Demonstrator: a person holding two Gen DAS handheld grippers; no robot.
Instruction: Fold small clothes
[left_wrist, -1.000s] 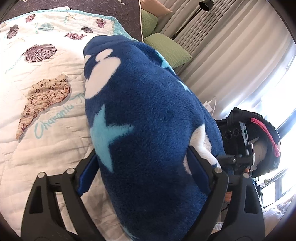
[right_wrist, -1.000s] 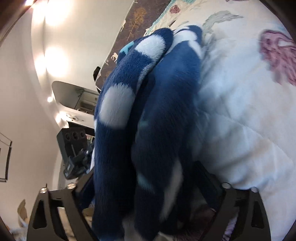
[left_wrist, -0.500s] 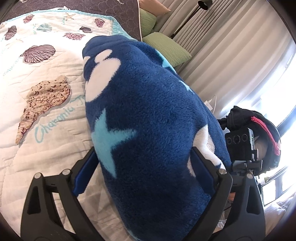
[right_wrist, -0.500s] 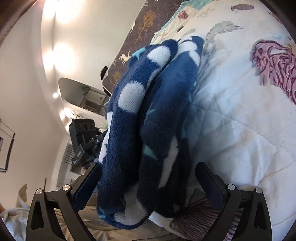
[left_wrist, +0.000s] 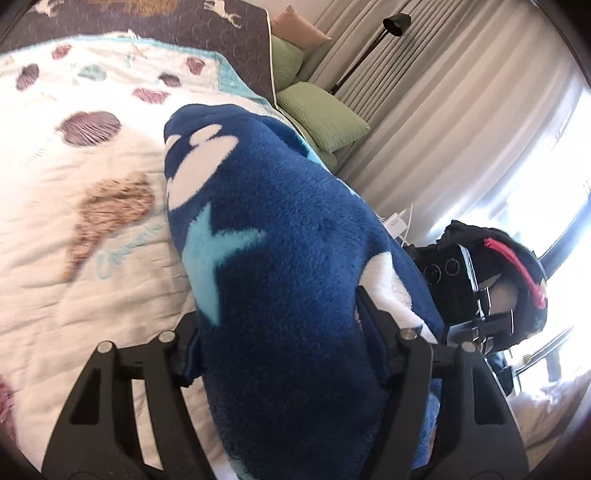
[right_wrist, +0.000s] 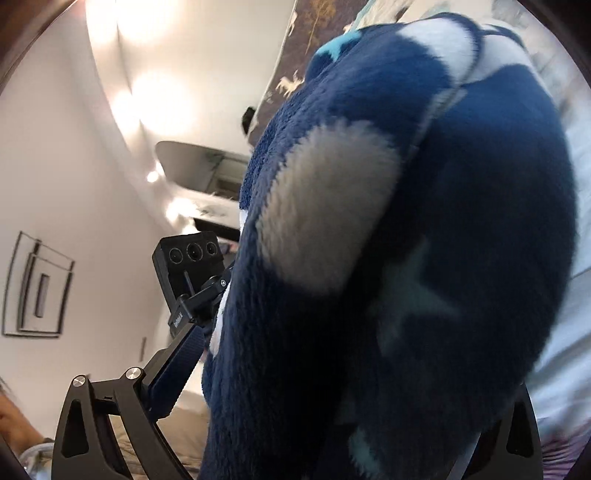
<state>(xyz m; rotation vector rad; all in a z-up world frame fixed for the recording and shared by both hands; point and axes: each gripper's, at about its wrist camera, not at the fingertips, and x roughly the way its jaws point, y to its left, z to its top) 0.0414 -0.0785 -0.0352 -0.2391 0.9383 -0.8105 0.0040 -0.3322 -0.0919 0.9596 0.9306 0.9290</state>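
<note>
Gripping the blue fleece garment (left_wrist: 288, 280) from both ends — left gripper (left_wrist: 280, 332) and right gripper (right_wrist: 332, 387) jaws clamped on bunched fabric, lifted centre-frame above the seashell quilt (left_wrist: 74, 221), likely to double it over.

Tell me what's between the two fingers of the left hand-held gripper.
In the left wrist view, the blue fleece fills the whole gap between the left hand-held gripper's fingers, bulging past both; nothing else sits there.

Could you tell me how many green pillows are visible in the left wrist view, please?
2. One green pillow lies beside the bed's right edge, near the curtain; a second sits behind it, farther back against the dark headboard cover. The blue fleece garment may hide others.
</note>
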